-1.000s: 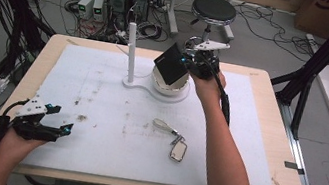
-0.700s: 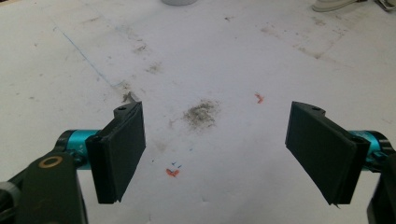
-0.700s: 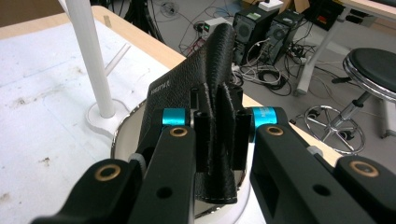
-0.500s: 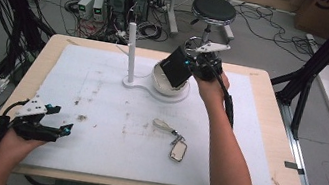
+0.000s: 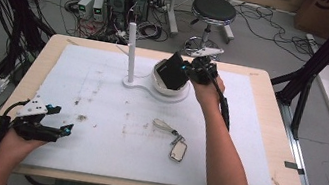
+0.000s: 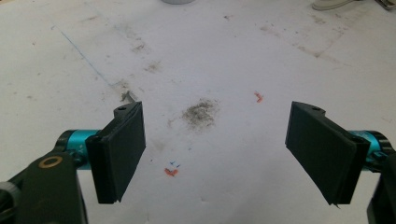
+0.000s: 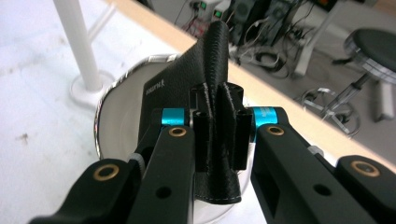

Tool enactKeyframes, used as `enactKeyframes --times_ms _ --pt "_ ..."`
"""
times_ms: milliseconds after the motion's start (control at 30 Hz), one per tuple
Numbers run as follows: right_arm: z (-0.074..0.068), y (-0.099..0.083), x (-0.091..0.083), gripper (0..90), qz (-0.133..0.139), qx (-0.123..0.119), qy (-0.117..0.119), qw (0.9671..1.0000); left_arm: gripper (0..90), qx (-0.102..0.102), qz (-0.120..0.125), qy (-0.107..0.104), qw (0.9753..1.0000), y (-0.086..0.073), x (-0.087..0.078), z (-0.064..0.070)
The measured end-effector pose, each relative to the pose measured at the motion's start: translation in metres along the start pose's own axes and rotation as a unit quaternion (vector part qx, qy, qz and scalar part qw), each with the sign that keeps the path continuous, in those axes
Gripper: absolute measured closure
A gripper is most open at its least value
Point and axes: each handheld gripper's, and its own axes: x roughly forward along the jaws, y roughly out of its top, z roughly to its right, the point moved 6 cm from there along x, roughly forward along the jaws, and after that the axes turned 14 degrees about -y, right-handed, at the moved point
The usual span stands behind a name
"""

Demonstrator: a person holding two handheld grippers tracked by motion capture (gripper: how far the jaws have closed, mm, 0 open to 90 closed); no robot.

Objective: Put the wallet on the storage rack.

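We see the right claw [image 5: 187,71] clenched on a black leather wallet [image 5: 175,71] at the far middle of the tabletop [image 5: 256,138], and in the right gripper view the same claw [image 7: 219,135] has its two black jaws pressed against either side of the wallet [image 7: 187,88], which stands up between them on its folded edge and rises past the jaw tips. The wallet hangs tilted over a white bowl [image 5: 169,89], its lower part inside the rim; whether it touches the bowl's floor we cannot tell. The bowl [image 7: 116,126] sits on a white base that also carries an upright white post [image 5: 131,51], just to the left of the wallet in the high view. Nearer the person, well apart from the wallet, a set of keys [image 5: 172,137] lies flat on the white mat. We find the left claw [image 5: 56,125] resting low at the near left corner of the tabletop, well away from everything else; in the left gripper view its jaws [image 6: 215,154] stand wide apart, released, with bare, smudged mat between them.
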Motion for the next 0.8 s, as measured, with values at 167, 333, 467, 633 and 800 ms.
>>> enactKeyframes --times_ms 167,333,467,633,800 --pt "-0.01 -0.004 0.007 70.5 -0.006 0.015 0.001 0.9999 20.1 0.001 -0.001 0.001 1.0 0.0 0.0 0.0" --pt "-0.008 -0.004 0.002 46.3 -0.011 0.017 -0.001 0.9998 20.1 -0.001 0.001 0.0 1.0 0.0 0.0 -0.001" --pt "-0.004 -0.004 -0.009 38.4 -0.013 0.02 -0.004 0.9997 20.1 0.001 0.0 -0.001 1.0 0.0 0.001 -0.002" --pt "-0.003 -0.003 -0.026 32.5 -0.011 0.016 -0.002 0.9998 20.1 0.001 0.003 0.0 1.0 0.004 0.004 -0.005" --pt "-0.006 -0.005 -0.044 30.4 0.015 0.01 -0.003 0.9998 20.1 0.0 0.01 -0.003 0.9999 0.011 0.01 -0.007"
